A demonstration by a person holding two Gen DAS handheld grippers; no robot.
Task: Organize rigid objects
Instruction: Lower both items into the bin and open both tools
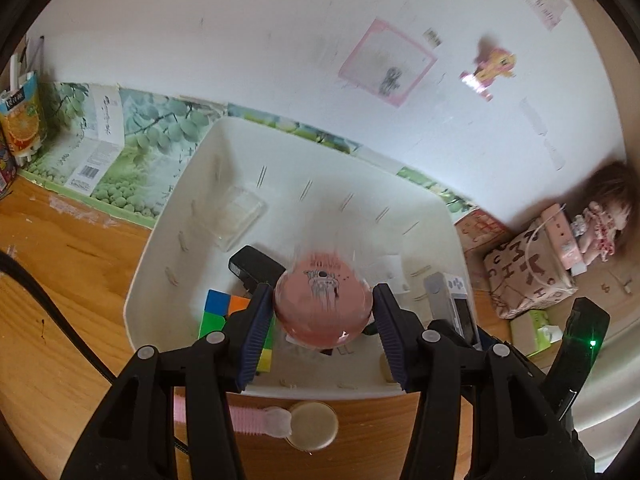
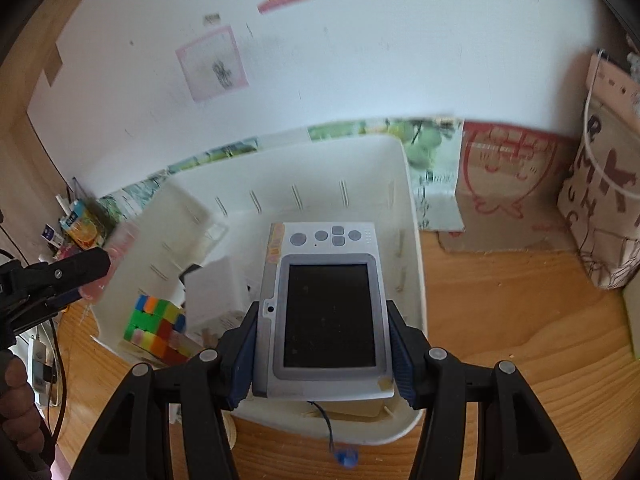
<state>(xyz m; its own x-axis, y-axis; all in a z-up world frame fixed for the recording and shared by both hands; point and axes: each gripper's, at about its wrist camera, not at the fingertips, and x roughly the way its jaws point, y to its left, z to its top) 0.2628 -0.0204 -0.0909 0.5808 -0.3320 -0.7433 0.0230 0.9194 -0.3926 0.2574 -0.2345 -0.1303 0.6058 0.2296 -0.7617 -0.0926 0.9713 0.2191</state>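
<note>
Already both hands carry something over the white plastic bin (image 1: 160,264): the left gripper (image 1: 322,312) pinches a round pink transparent case (image 1: 322,304) between its blue pads, and the right gripper (image 2: 322,354) clamps a grey handheld device with a dark screen (image 2: 328,308) by its long edges. Beyond the left fingers, inside the bin, lie a multicoloured puzzle cube (image 1: 224,312), a black block (image 1: 256,266) and a clear plastic box (image 1: 236,216). Below the fingers, a round beige lid (image 1: 312,426) waits on the wooden table (image 1: 60,320), so sorting looks partly done
</note>
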